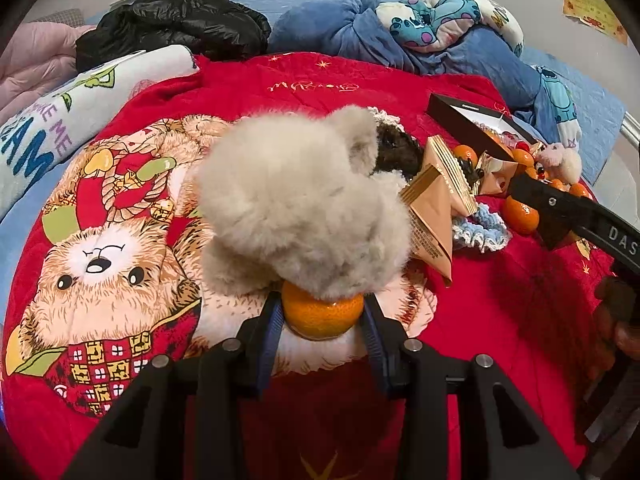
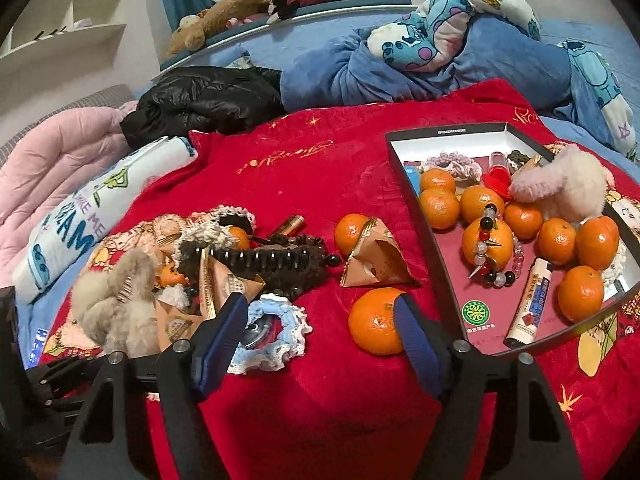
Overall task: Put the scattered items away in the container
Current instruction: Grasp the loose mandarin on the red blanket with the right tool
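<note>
Our left gripper (image 1: pixel 323 312) clamps a mandarin (image 1: pixel 322 317) under a grey fluffy toy (image 1: pixel 298 204).
Our right gripper (image 2: pixel 326 316) gapes wide over the red blanket (image 2: pixel 328 400), one finger (image 2: pixel 416 336) touching a loose mandarin (image 2: pixel 374 322) beside the box (image 2: pixel 444 276) that already holds fruit.

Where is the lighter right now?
Right wrist view: the lighter lies inside the box, at its near edge, between a bead bracelet and a tangerine.

A red quilt (image 2: pixel 320 176) is spread over the bed. A black jacket (image 2: pixel 204 100), pink duvet (image 2: pixel 52 168) and blue blanket (image 2: pixel 400 76) are heaped behind; plush toys (image 2: pixel 256 0), perhaps three, are lined above.
</note>
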A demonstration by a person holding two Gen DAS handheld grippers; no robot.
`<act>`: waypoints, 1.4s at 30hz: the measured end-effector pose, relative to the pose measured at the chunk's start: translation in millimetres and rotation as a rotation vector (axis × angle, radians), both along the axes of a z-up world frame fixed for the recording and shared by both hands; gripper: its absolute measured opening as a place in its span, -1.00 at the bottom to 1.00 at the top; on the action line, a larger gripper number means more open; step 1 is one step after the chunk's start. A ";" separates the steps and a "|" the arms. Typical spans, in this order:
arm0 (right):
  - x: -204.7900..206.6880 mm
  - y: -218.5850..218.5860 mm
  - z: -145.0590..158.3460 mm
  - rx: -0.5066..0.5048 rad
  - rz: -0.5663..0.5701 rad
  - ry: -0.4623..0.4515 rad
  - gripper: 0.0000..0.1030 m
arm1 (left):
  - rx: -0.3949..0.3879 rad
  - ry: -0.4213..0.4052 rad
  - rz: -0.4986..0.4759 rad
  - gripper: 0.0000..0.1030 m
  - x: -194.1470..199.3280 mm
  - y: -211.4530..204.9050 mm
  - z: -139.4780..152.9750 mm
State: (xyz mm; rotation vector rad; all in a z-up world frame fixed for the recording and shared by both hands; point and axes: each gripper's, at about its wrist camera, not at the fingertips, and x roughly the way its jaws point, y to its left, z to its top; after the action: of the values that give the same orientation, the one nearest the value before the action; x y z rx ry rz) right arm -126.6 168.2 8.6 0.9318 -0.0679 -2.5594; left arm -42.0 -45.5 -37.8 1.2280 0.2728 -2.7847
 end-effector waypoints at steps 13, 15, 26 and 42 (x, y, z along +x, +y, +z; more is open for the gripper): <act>-11.8 2.7 -8.8 0.028 -0.058 -0.025 0.45 | 0.006 -0.002 0.000 -0.22 1.4 0.4 0.9; -11.6 0.9 -8.9 0.040 -0.062 -0.023 0.45 | 0.012 -0.002 0.001 -0.22 1.9 -0.1 0.9; -9.7 -0.8 -11.5 0.053 -0.095 -0.016 0.44 | 0.038 -0.009 0.001 -0.22 1.8 -4.3 1.3; -19.2 -2.3 -28.4 0.019 -0.128 -0.125 0.18 | 0.023 -0.011 -0.001 -0.22 3.9 -3.2 2.1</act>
State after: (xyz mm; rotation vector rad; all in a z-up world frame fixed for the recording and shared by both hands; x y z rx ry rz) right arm -145.8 166.0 -19.9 1.1275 -0.1433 -2.6187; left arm -38.1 -48.7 -35.7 1.2489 0.3049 -2.7822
